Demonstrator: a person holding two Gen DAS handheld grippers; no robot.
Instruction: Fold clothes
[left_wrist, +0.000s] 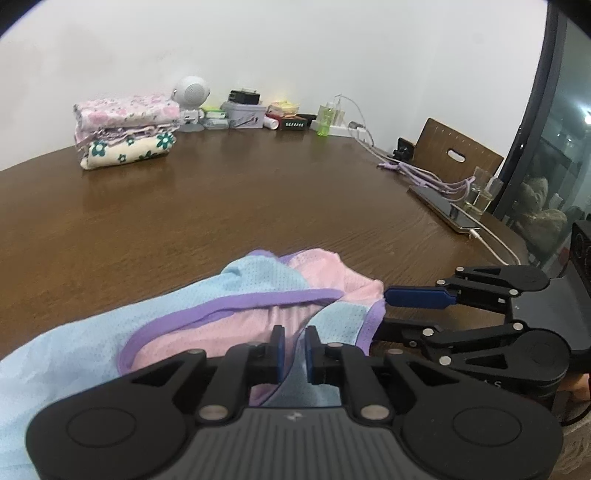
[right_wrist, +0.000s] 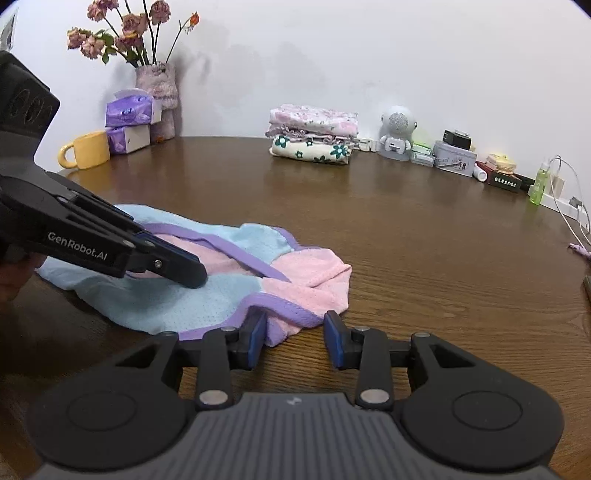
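A mesh garment (right_wrist: 207, 295) in light blue and pink with purple trim lies crumpled on the brown wooden table (right_wrist: 406, 240), near its front edge. In the left wrist view the garment (left_wrist: 236, 295) spreads out just beyond my left gripper (left_wrist: 295, 349). Its blue pads stand close together with a fold of the cloth pinched between them. From the right wrist view, the left gripper (right_wrist: 192, 275) presses its tip onto the blue panel. My right gripper (right_wrist: 295, 326) is open at the garment's near pink corner, its left finger against the purple hem. In the left wrist view the right gripper (left_wrist: 386, 314) straddles that edge.
A pile of folded floral clothes (right_wrist: 314, 138) sits at the back by the wall. A white robot-shaped speaker (right_wrist: 397, 134), tins and bottles line the back right. A vase of dried flowers (right_wrist: 155, 85), tissue packs (right_wrist: 129, 112) and a yellow mug (right_wrist: 88, 149) stand back left. A phone (left_wrist: 443, 208), cables and a glass (left_wrist: 480, 192) lie along the right edge.
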